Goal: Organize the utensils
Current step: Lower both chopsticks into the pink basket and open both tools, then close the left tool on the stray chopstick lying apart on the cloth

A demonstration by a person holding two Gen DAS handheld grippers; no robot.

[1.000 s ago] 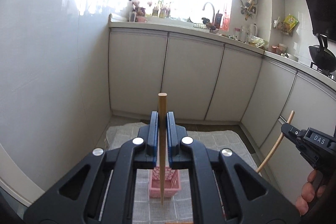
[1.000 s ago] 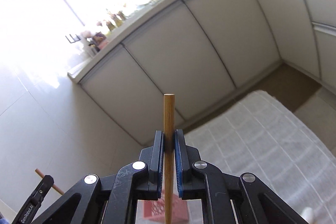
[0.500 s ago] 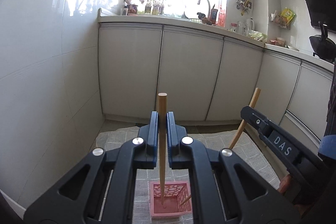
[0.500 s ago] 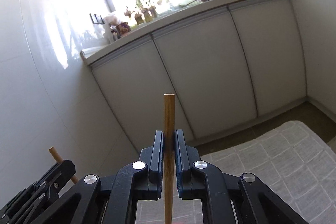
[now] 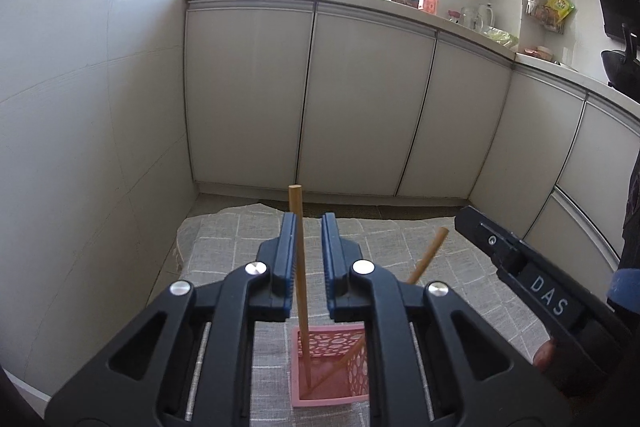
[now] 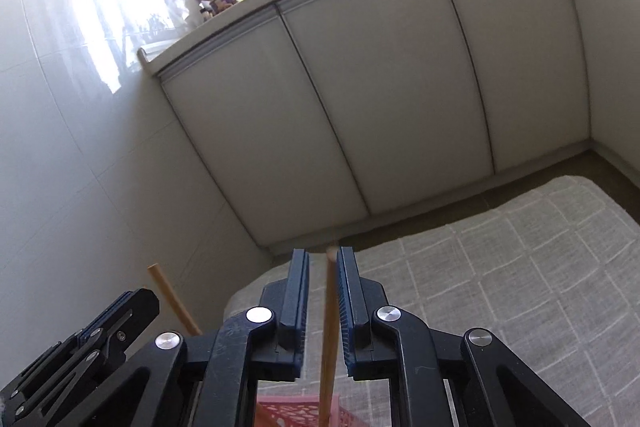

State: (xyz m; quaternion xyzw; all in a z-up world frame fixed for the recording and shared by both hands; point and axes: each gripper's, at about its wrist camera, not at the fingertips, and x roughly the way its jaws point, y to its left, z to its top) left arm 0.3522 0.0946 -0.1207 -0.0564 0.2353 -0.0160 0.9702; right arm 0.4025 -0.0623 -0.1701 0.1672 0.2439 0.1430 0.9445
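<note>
Chopstick [image 5: 301, 279] loose between opening left hand-held gripper [image 5: 309, 223], right hand-held gripper [image 6: 322, 259] opening likewise, "DAS" label [image 5: 549, 294]

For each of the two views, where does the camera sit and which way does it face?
Left wrist: sits behind the left tool, facing down over the pink basket toward the cabinets; a fingertip shows beneath the right tool's side.
Right wrist: sits behind the right tool, tilted, facing the same cabinets; no body shows.
Shared: both tools opening, basket, grey cloth, both chopsticks.
</note>
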